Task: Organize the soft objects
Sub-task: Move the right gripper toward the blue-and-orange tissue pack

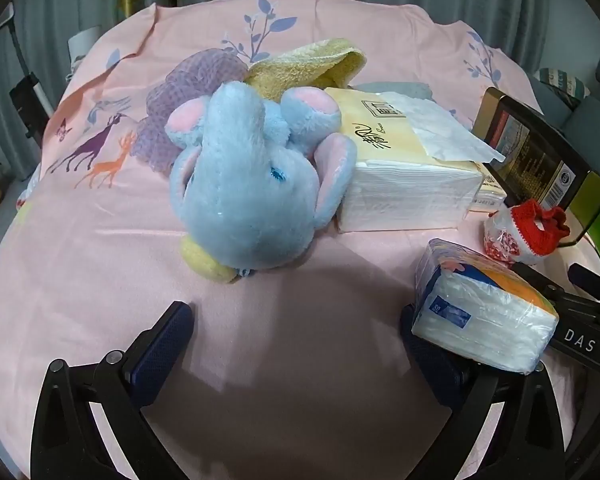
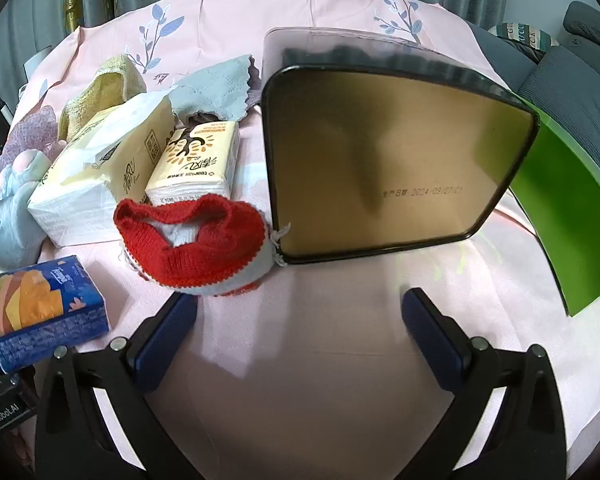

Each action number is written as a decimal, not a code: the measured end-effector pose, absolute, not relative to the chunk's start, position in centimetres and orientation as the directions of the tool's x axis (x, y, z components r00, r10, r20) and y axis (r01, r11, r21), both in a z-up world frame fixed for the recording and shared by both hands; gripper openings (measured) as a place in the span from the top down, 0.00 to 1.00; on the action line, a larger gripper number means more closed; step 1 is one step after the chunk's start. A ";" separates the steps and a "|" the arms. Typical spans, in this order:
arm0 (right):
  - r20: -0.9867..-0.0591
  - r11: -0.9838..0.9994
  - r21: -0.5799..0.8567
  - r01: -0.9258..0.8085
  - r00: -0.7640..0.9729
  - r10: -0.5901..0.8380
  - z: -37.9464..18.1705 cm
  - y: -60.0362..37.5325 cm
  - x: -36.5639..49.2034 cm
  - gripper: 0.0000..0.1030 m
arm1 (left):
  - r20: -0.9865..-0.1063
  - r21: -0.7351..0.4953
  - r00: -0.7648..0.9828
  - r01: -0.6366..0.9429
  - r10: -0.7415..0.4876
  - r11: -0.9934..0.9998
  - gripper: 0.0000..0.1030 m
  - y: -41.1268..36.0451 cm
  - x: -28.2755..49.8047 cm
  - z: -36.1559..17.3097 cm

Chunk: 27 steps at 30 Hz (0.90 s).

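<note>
Up close in the left wrist view, the left gripper [image 1: 296, 320] has its two fingers spread wide apart over the pink sheet [image 1: 80, 280], and nothing sits between them. One blue toy elephant [image 1: 248, 184] lies just ahead on the sheet. Behind it are one purple mesh puff [image 1: 172, 100] and one yellow towel [image 1: 300, 68], both touching the elephant. One big tissue pack [image 1: 404, 172] sits right beside the elephant, with one loose tissue sticking out on top. One small blue tissue pack [image 1: 484, 312] lies near the right finger. One red and white knit pouch [image 1: 520, 232] sits next to one dark tin box [image 1: 540, 160]. Next, in the right wrist view, the right gripper [image 2: 300, 316] also has its two fingers spread wide with nothing held. The knit pouch [image 2: 196, 240] lies just in front of the left finger, touching the tin box [image 2: 380, 160], which stands tilted with its gold side facing us. One green board [image 2: 568, 220] sits behind the box on the right. Three tissue packs show here: the big one [image 2: 100, 184], one middle yellow pack [image 2: 196, 164] beside it, and the small blue one [image 2: 44, 304] at the left. One gray-blue cloth [image 2: 212, 88] lies behind them, near the yellow towel [image 2: 96, 92]. The elephant [image 2: 8, 216] peeks in at the left edge.
</note>
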State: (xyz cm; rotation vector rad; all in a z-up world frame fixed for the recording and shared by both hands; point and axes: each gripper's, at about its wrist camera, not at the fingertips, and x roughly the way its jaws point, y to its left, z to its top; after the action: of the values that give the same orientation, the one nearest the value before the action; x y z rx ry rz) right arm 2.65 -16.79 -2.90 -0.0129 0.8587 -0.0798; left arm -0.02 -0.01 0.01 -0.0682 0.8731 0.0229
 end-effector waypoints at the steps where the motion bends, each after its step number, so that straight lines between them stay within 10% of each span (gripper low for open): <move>1: -0.760 0.998 -0.022 0.065 0.648 -0.059 -2.8 -16.9 2.7 0.01 | -0.767 -0.049 0.641 -0.045 -0.009 0.998 0.00 0.0 -0.1 0.0; 22: -0.707 0.989 0.134 -0.063 0.693 0.140 3.6 -16.0 -2.3 0.10 | -0.682 -0.245 0.715 -0.025 -0.154 0.969 0.01 3.2 -5.4 5.4; 27: -0.712 0.988 0.146 -0.052 0.688 0.141 3.6 -16.0 -2.9 0.21 | -0.668 -0.278 0.716 0.010 -0.201 0.960 0.17 2.0 -5.9 5.7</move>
State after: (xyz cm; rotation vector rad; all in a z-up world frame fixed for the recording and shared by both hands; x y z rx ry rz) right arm -2.91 -16.05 3.61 0.1169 0.8051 0.1086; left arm -5.87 1.95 5.67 -0.2640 0.7658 -0.1184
